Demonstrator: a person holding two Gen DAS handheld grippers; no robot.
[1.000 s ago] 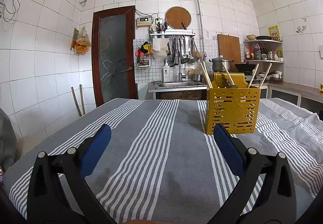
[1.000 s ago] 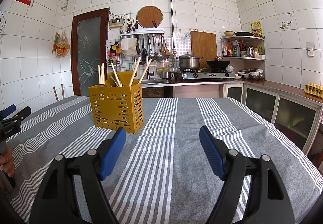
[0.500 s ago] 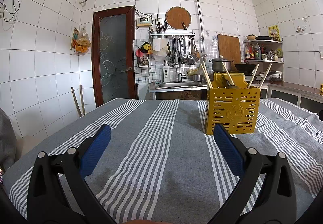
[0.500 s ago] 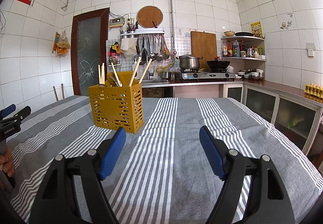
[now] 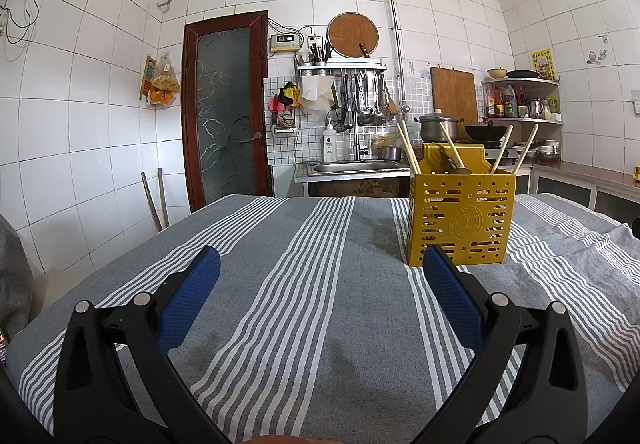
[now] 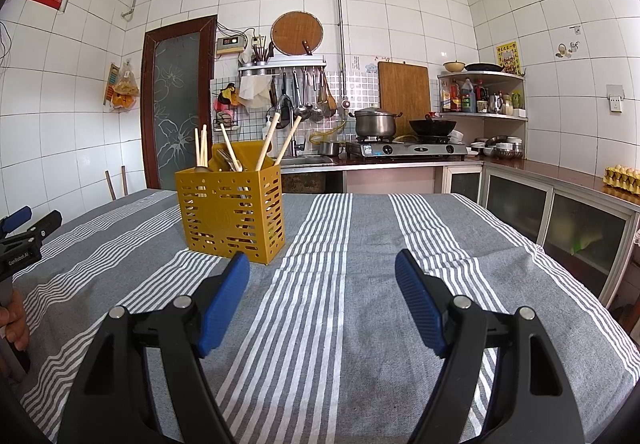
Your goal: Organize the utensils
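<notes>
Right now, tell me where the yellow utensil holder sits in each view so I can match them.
Left wrist: yellow utensil holder right of centre, behind the right fingertip.
Right wrist: yellow utensil holder left of centre, behind the left fingertip.
Shared landmark: round wooden board on the wall.

Yellow slotted utensil holder (image 6: 234, 214) upright on striped cloth — chopsticks (image 6: 280, 142) inside.

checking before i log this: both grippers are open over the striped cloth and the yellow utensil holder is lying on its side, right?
Not quite. The yellow utensil holder stands upright on the striped cloth, chopsticks poking out the top, as the right wrist view shows. The left gripper and right gripper are indeed open.
</notes>
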